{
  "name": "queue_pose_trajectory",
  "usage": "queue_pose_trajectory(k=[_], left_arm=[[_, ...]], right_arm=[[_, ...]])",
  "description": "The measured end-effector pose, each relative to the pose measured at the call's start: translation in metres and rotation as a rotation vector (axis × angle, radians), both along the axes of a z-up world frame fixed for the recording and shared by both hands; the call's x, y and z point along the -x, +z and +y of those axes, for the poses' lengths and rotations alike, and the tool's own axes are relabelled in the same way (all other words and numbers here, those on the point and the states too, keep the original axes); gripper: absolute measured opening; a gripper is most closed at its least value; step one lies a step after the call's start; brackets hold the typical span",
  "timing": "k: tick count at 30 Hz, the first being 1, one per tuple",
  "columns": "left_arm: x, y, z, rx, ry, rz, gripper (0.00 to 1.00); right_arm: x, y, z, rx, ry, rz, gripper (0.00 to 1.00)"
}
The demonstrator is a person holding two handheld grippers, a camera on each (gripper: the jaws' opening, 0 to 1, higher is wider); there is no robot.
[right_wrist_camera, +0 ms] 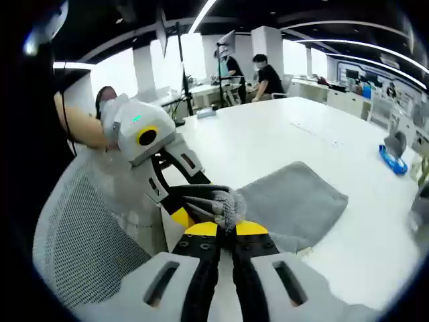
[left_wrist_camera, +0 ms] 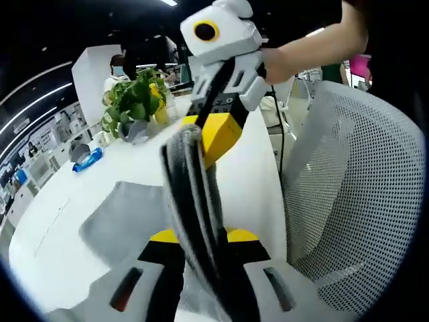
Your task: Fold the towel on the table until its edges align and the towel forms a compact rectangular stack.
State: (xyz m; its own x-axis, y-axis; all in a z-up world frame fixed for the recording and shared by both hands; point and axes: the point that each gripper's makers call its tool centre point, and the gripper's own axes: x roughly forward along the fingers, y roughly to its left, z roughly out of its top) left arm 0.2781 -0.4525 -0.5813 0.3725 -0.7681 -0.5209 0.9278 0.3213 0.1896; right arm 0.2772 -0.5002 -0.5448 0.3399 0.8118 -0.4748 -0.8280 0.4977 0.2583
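Your left tool was clamped tight on a bunched edge of the grey towel; your right tool pinched the same lifted edge, both at the near rim of the white desk. The rest lay flat there. Uneven pulling could skew the corners or drag cloth off the rim beside the mesh chair. At the far end, a pot held a leafy plant.

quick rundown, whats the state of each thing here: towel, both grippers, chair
towel: grey, one edge lifted and bunched between both grippers, the rest lying on the table
left gripper: shut on the towel edge
right gripper: shut on the towel edge
mesh chair: empty, beside the table
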Motion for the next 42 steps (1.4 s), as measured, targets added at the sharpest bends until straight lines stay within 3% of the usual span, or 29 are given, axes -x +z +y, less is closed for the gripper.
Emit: queue_pose_trajectory(k=[6, 8, 12, 18, 21, 24, 26, 29, 42], left_arm=[[-0.017, 0.001, 0.028, 0.027, 0.092, 0.056, 0.2], [-0.015, 0.007, 0.023, 0.111, 0.099, 0.119, 0.13], [-0.016, 0.002, 0.024, 0.12, 0.107, 0.17, 0.12], [-0.011, 0.019, 0.026, 0.288, 0.144, 0.356, 0.1], [-0.008, 0.03, 0.023, 0.356, 0.133, 0.403, 0.08], [0.002, 0.051, 0.015, 0.481, 0.097, 0.529, 0.07], [0.004, 0.061, 0.012, 0.525, 0.064, 0.522, 0.07], [0.011, 0.066, 0.009, 0.551, 0.037, 0.574, 0.07], [0.032, 0.114, 0.005, 0.738, -0.121, 0.683, 0.07]], right_arm=[[-0.006, -0.004, -0.029, -0.19, -0.205, 0.146, 0.02], [-0.001, -0.009, -0.03, -0.194, -0.192, 0.159, 0.02], [0.0, -0.012, -0.029, -0.199, -0.214, 0.173, 0.03], [-0.002, -0.01, -0.037, -0.355, -0.299, 0.236, 0.03], [0.001, -0.001, -0.037, -0.445, -0.317, 0.264, 0.03], [0.004, 0.007, -0.044, -0.487, -0.337, 0.253, 0.03], [0.005, 0.016, -0.047, -0.545, -0.347, 0.249, 0.03], [0.013, 0.022, -0.05, -0.544, -0.342, 0.201, 0.03], [0.032, 0.059, -0.053, -0.621, -0.276, 0.165, 0.03]])
